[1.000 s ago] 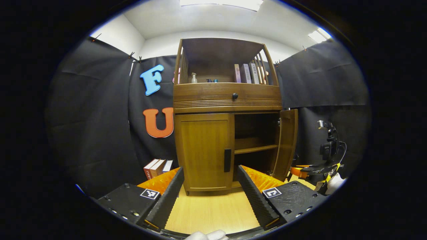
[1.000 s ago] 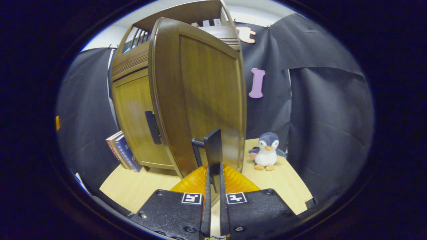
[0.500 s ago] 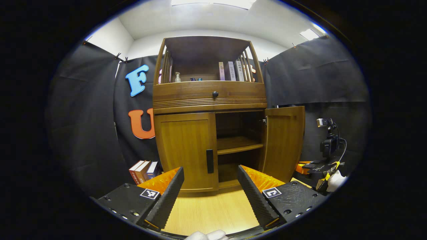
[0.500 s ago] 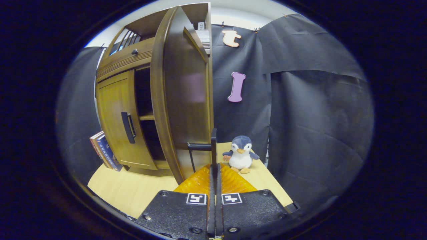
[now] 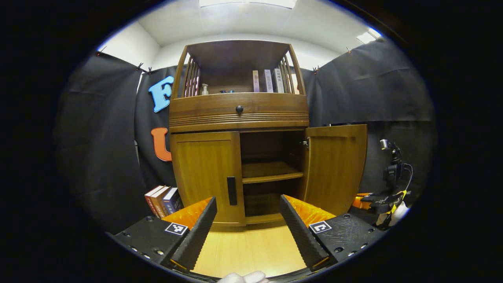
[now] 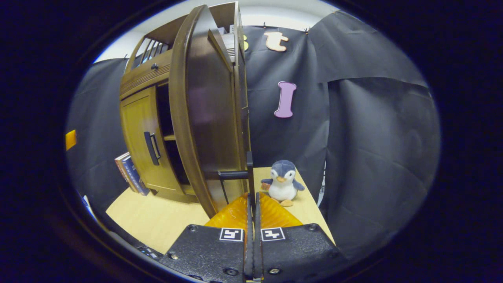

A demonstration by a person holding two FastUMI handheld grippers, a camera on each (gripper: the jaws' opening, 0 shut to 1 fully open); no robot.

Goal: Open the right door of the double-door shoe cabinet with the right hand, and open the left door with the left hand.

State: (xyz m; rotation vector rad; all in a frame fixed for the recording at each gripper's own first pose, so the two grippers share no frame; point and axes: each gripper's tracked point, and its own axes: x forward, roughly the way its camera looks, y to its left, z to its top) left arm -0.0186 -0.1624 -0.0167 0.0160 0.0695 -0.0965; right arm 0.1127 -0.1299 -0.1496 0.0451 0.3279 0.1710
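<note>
The wooden shoe cabinet (image 5: 237, 114) stands straight ahead in the left gripper view. Its left door (image 5: 204, 173) is closed, with a dark vertical handle (image 5: 232, 190) at its inner edge. The right door (image 5: 334, 165) is swung wide open, baring inner shelves (image 5: 271, 177). My left gripper (image 5: 247, 198) is open and holds nothing, short of the left door, its fingers (image 5: 196, 232) framing the handle. In the right gripper view the right door (image 6: 204, 118) shows almost edge-on. My right gripper (image 6: 251, 195) is shut on that door's handle (image 6: 248, 173). The right gripper (image 5: 373, 198) also appears beside the open door.
A few books (image 5: 161, 198) lean against the cabinet's left side. A plush penguin (image 6: 282, 182) sits on the wooden floor (image 5: 247, 247) right of the cabinet, close behind the open door. Black cloth walls close in on all sides. Books and a bottle (image 5: 204, 89) stand on the top shelf.
The right door has swung wider open with my right gripper holding its handle. The cabinet has shifted left in the left gripper view, and the left gripper stays open.
</note>
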